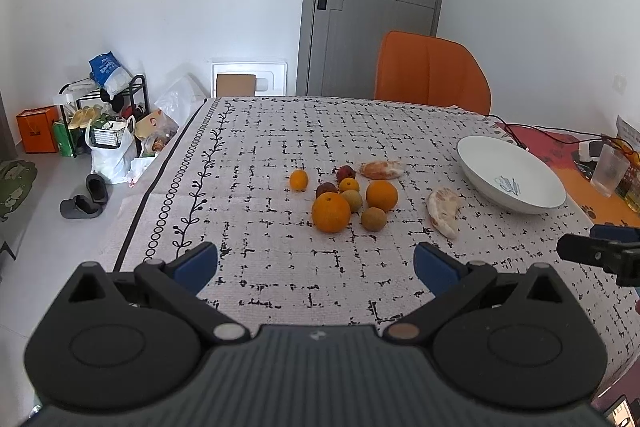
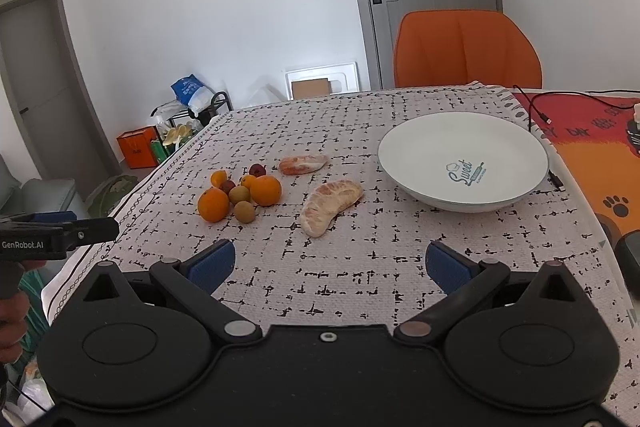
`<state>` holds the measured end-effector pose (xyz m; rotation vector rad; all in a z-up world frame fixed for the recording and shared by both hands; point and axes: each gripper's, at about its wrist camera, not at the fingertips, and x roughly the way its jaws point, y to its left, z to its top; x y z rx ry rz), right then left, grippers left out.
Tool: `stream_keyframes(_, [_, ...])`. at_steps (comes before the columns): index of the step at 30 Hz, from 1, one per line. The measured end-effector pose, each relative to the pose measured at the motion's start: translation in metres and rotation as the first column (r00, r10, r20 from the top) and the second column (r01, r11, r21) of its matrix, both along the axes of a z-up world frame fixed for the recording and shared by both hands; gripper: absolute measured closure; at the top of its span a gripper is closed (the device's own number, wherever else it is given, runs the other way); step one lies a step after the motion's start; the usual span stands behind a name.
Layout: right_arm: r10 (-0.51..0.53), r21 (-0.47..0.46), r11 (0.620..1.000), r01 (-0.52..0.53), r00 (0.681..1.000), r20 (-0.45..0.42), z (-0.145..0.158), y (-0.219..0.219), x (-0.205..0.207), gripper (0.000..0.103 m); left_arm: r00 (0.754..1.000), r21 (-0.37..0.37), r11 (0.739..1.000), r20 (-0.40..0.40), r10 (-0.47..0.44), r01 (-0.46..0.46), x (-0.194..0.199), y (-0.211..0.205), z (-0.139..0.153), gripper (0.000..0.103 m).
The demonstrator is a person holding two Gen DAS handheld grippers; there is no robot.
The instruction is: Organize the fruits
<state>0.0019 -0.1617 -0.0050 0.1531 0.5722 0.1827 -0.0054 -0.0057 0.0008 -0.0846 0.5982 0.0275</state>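
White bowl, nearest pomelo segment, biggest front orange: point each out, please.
White bowl (image 2: 404, 163): right wrist view, bare inner wall at left.
Nearest pomelo segment (image 2: 328, 205): right wrist view, middle of its flesh.
Biggest front orange (image 1: 331, 213): left wrist view, centre of its peel.

Bare patterned tablecloth (image 2: 332, 267) lies open between both grippers and the fruit. The tight cluster of oranges and small brown and red fruits (image 1: 344, 197) leaves almost no gaps between pieces. The peeled pomelo segment (image 2: 330, 201) lies apart, with room on all sides. The wide white ceramic bowl (image 2: 464, 163) has a clear approach from the front; a black cable (image 2: 536, 111) runs behind its rim, possibly touching.
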Motion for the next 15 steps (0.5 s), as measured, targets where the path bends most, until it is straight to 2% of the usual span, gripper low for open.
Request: stream_keyframes(15, [-0.014,0.001,1.0,0.014,1.0,-0.008,-0.0025,-0.0034,0.0019,0.0,1.0,-0.002,1.0,0.002,0.0,0.0,-0.0003,0.0007,0.0006,0.0])
